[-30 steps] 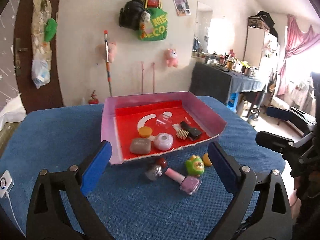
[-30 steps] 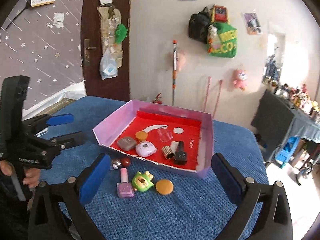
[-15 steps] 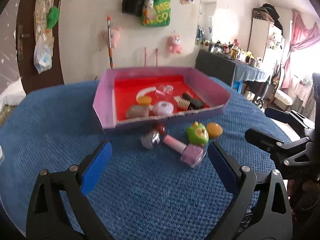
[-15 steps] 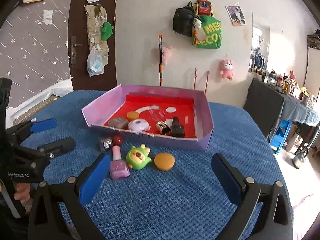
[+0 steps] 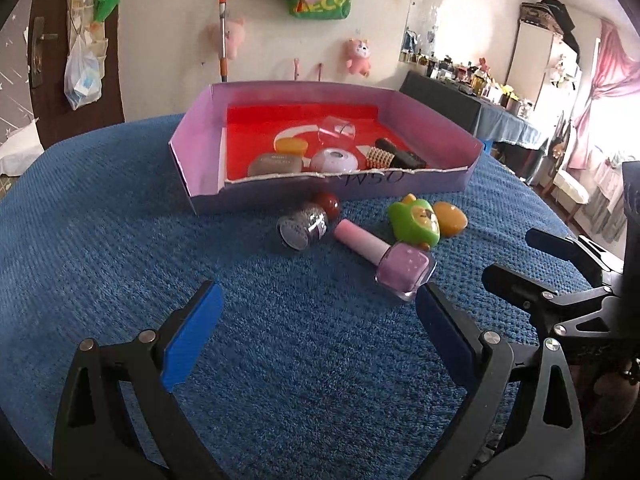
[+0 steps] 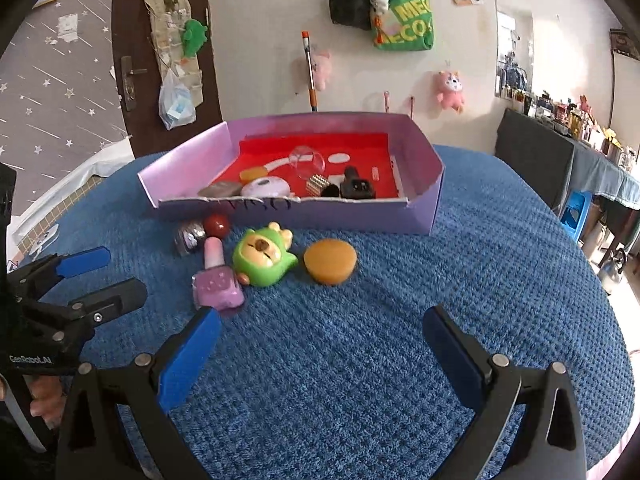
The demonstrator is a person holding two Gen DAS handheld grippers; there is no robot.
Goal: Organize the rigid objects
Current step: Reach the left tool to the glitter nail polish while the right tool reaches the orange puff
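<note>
Blue textured cloth (image 5: 120, 240) carries nail-polish bottle (image 5: 386, 254) lying before tray (image 5: 200, 168); glass, light, slick—grasp square body; left gripper (image 5: 316, 324) and right gripper (image 6: 320, 344) wide, empty.

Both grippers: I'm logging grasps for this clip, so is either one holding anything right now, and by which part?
Nothing is held. The left gripper and right gripper are both open over the blue cloth, short of the nail polish bottle.
</note>
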